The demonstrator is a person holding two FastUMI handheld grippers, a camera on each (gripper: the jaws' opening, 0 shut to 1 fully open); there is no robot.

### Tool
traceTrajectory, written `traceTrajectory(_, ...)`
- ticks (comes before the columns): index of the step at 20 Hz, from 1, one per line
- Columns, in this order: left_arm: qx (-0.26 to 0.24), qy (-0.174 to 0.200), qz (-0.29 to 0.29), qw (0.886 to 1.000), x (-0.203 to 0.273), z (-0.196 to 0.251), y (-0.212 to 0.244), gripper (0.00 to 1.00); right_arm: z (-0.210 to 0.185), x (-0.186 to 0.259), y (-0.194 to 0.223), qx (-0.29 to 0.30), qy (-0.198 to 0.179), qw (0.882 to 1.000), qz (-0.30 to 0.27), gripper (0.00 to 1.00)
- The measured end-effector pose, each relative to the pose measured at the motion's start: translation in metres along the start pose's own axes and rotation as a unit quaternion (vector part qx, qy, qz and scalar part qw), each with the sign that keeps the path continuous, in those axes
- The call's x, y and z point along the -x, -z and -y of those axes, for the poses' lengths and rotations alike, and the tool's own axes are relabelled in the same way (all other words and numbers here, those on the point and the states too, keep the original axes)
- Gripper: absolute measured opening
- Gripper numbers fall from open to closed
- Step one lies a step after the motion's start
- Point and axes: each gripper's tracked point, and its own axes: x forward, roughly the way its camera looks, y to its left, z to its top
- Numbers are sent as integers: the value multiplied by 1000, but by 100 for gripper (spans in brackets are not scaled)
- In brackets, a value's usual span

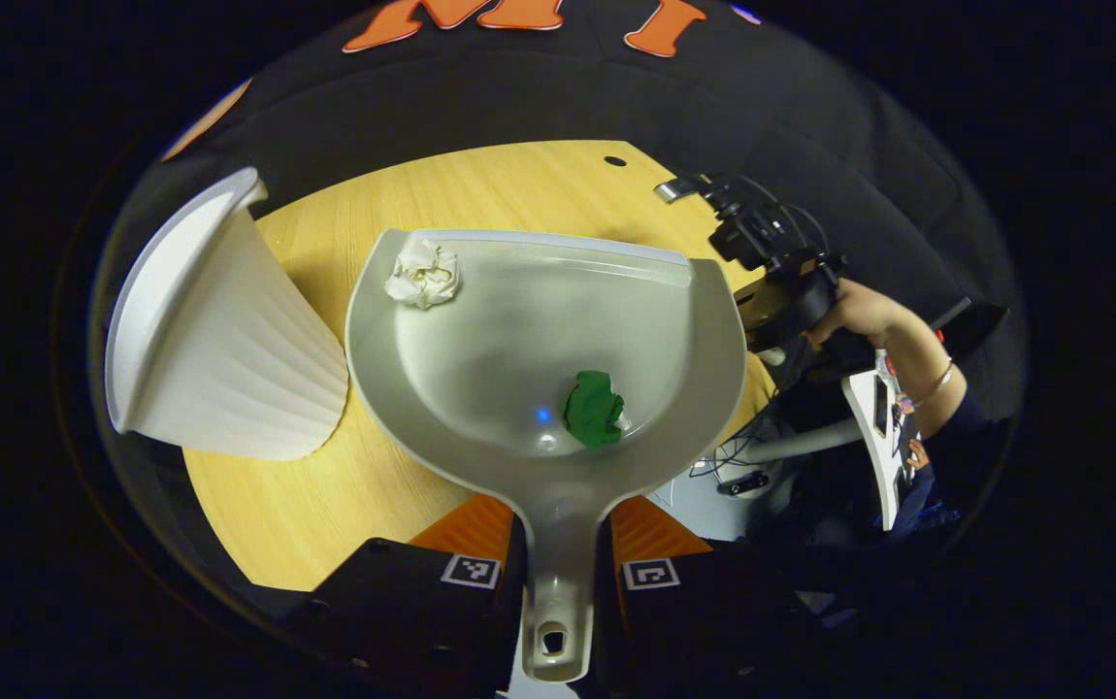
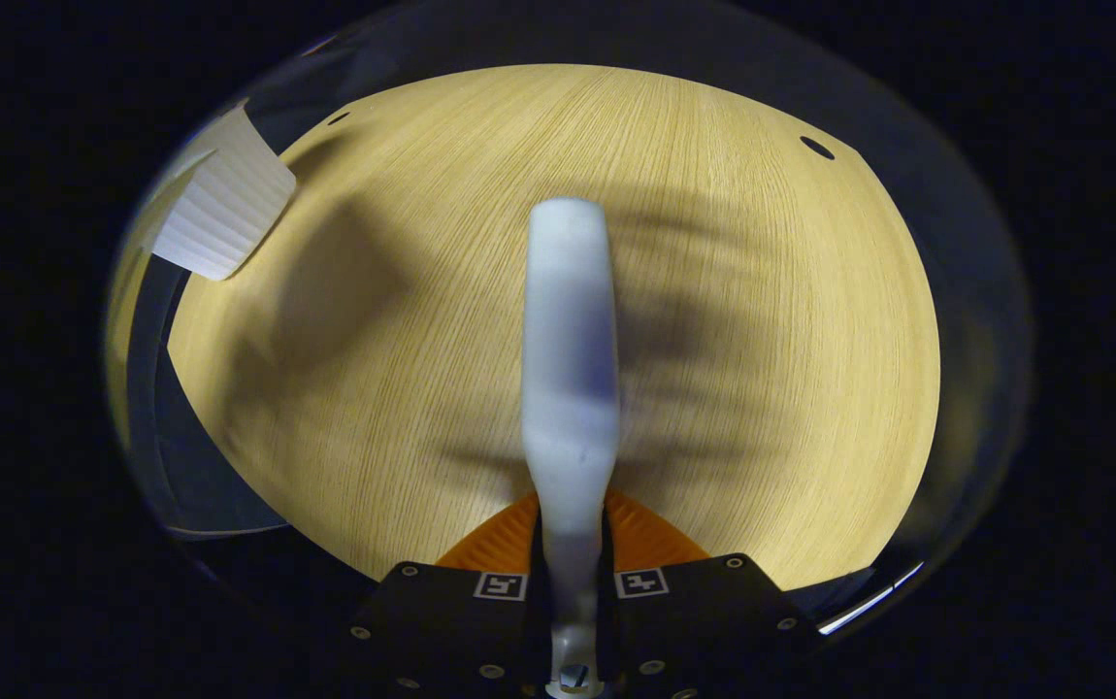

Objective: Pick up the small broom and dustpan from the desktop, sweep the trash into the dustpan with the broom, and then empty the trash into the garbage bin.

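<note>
Step in hand looks like the carry to the bin: sweeping seems done, trash is in the pan. Left claw (image 1: pixel 558 563) is clamped tight on the dustpan (image 1: pixel 543 340) handle, both fingers pressing its sides, pan held out ahead above the wooden surface (image 1: pixel 325 505). Dustpan is pale grey plastic, shallow scoop, flat front lip, hang hole at the handle end. Inside it: a crumpled white paper ball (image 1: pixel 423 274) near the front lip on the left, a green wad (image 1: pixel 593 409) low in the bowl toward the handle. White ribbed garbage bin (image 1: pixel 228 340) sits just left of the pan, tilted in this view, its open rim facing up-left.

Right claw (image 2: pixel 573 573) is closed on the broom (image 2: pixel 568 369) handle, a pale grey-white stick pointing forward over the surface; bristles not visible, view is motion-blurred. The bin (image 2: pixel 223 218) shows at far left there, well apart from the broom.

Next move, judged: bring the pan's lip over the bin rim and tip forward; the white ball near the lip would likely drop first.
</note>
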Motion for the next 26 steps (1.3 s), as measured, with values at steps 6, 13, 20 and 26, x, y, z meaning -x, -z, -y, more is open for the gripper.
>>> traceTrajectory(6, -7, 16, 12, 1000, 89, 4, -54, 32, 2, 0, 2, 3, -15, 1000, 1, 18)
traceTrajectory(13, 42, -79, 17, 996, 160, -96, -74, 32, 2, 2, 0, 16, -22, 1000, -2, 18)
traceTrajectory(20, 81, -182, -38, 979, 204, -232, -24, 32, 3, 5, -4, 24, -26, 999, -8, 18)
traceTrajectory(26, -4, -277, -121, 953, 237, -304, -7, 32, -2, 4, -4, 28, -32, 999, -8, 18)
